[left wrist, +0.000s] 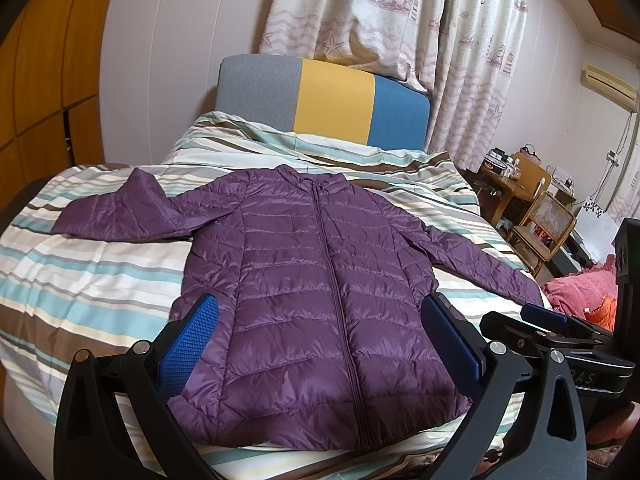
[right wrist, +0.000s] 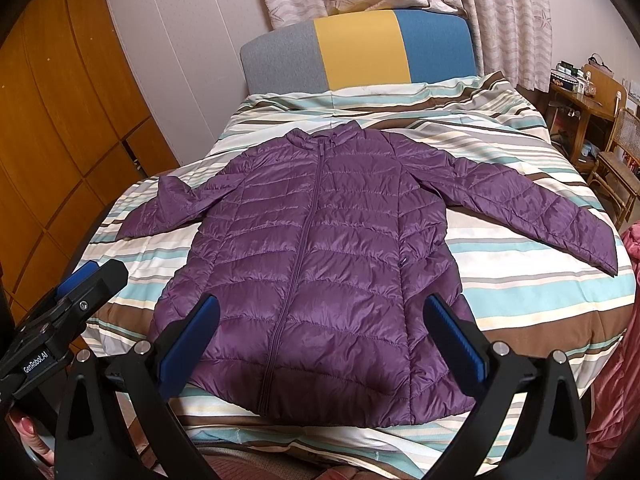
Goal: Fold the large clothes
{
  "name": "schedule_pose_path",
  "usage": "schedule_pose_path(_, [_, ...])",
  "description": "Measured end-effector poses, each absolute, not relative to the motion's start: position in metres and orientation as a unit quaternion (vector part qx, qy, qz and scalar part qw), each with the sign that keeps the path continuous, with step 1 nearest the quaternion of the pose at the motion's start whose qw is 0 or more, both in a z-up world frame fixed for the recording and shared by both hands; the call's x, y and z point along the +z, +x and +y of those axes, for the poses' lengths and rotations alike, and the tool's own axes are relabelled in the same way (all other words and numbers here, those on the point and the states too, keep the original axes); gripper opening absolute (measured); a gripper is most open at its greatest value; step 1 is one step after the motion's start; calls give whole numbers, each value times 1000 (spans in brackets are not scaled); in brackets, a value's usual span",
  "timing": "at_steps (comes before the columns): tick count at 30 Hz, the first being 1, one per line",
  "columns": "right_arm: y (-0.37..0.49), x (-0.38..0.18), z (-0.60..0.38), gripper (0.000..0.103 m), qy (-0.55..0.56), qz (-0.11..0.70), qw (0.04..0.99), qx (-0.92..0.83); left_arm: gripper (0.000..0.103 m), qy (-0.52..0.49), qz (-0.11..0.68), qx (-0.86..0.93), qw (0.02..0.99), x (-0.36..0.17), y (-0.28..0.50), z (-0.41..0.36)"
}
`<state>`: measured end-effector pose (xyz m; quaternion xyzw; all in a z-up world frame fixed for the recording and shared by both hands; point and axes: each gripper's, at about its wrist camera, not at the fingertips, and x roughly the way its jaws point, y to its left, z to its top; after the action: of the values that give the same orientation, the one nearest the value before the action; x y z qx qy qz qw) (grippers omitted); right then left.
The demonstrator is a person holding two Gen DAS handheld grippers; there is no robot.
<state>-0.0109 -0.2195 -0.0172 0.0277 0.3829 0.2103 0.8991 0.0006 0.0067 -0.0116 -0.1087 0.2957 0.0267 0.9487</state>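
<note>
A purple quilted puffer jacket (left wrist: 320,288) lies flat, front up and zipped, on the striped bed; it also shows in the right wrist view (right wrist: 320,260). Its sleeves spread out to both sides, and the left sleeve is bent back near the cuff (left wrist: 132,208). My left gripper (left wrist: 320,312) is open and empty, held above the jacket's hem. My right gripper (right wrist: 320,312) is open and empty too, over the lower part of the jacket. The right gripper shows at the right edge of the left wrist view (left wrist: 552,320), and the left gripper at the left edge of the right wrist view (right wrist: 80,280).
The bed has a striped cover (left wrist: 100,272) and a grey, yellow and blue headboard (left wrist: 332,100). Wooden cabinets (right wrist: 60,140) stand on the left. A wooden desk and chair (left wrist: 532,208) stand on the right. A pink blanket (left wrist: 580,292) lies by the bed's right side.
</note>
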Motion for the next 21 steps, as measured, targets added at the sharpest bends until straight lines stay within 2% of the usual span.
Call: schedule_pose_path(21, [-8, -20, -220, 101, 31, 392, 895, 210, 100, -112, 302, 26, 946, -24, -5, 5])
